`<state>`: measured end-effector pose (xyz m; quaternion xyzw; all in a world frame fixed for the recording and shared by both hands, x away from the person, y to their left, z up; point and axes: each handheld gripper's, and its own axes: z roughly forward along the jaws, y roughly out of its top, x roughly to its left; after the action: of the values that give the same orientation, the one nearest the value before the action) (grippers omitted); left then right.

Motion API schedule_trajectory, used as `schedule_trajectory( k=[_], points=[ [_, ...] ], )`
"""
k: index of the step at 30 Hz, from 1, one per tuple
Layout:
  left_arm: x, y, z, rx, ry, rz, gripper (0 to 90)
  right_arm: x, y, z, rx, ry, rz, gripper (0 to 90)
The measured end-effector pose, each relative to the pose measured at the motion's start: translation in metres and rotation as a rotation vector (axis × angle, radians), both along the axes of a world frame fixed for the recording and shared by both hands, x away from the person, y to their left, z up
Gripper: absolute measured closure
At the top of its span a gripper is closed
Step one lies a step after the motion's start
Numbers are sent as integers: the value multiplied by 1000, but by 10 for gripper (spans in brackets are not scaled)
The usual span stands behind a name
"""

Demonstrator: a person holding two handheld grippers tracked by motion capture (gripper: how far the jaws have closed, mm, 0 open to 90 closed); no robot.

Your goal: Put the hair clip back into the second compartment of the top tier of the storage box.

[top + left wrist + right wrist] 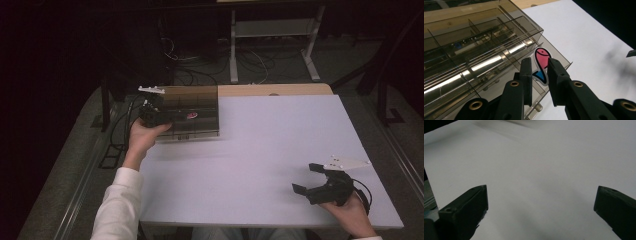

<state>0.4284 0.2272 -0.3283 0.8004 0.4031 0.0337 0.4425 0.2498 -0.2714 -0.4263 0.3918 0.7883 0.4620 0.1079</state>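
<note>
From above, your left gripper [159,116] sits at the left edge of the smoky clear organizer box [192,112] at the table's [260,150] far left; your right gripper [316,182] rests near right, jaws spread wide. Along your left gripper [539,68], its jaws stand narrowly apart around the fish sticker [542,60] on the box front; whether they pinch it I cannot tell. Along your right gripper [540,202], wide jaws frame bare table

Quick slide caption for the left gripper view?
Left gripper holding a fish sticker above the smoky compartment box.
</note>
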Motion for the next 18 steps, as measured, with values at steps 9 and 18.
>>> schedule_trajectory(
  k=[9,18],
  points=[
    [1,-2,-5,22,10,-2,738,0,0,0,-1,1,2,0],
    [4,-3,-14,38,27,4,738,0,1,-1,-4,3,2,0]
  ],
)
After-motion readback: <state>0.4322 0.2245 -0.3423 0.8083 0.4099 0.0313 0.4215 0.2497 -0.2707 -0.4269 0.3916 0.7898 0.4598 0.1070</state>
